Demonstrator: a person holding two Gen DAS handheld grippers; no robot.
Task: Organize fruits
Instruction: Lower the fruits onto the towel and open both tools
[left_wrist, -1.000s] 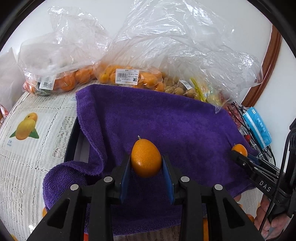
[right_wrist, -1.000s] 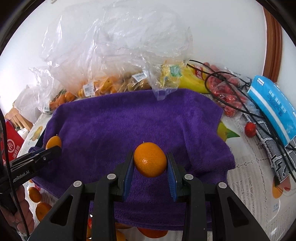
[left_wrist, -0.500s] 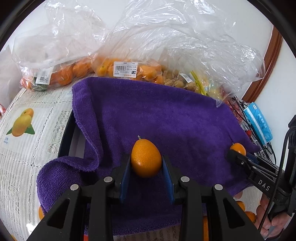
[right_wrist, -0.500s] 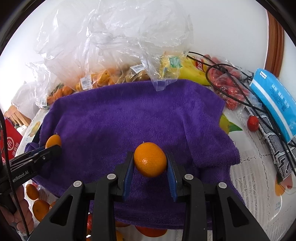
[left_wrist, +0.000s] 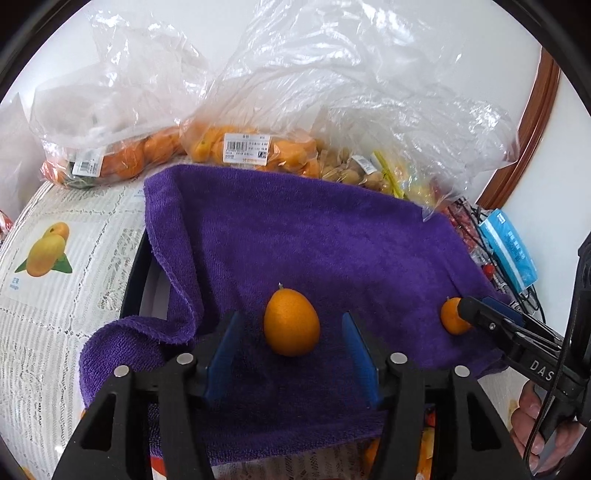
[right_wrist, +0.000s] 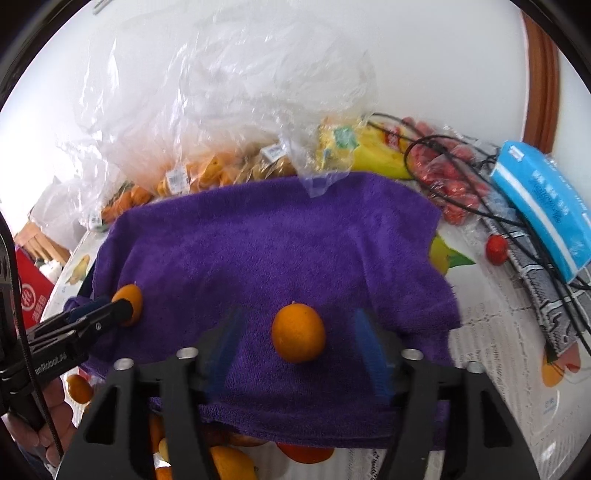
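An egg-shaped orange kumquat (left_wrist: 291, 322) lies on the purple towel (left_wrist: 295, 236) between the wide-open fingers of my left gripper (left_wrist: 291, 345), touching neither pad. A rounder orange fruit (right_wrist: 298, 332) lies on the same towel (right_wrist: 280, 243) between the open fingers of my right gripper (right_wrist: 299, 350). Each gripper shows in the other's view: the right one (left_wrist: 458, 314) at the right beside its fruit (left_wrist: 451, 316), the left one (right_wrist: 122, 310) at the left beside its kumquat (right_wrist: 128, 300).
Clear plastic bags of oranges (left_wrist: 110, 158), kumquats (left_wrist: 255, 147) and small brown fruit (left_wrist: 351, 171) stand behind the towel. Bananas (right_wrist: 369, 155), red fruit (right_wrist: 450, 181), black cables and a blue pack (right_wrist: 543, 199) lie at the right. Loose oranges (right_wrist: 229, 461) lie below the towel's front edge.
Both grippers opened and let go of their fruits. Each fruit now rests on the purple towel between the spread fingers.
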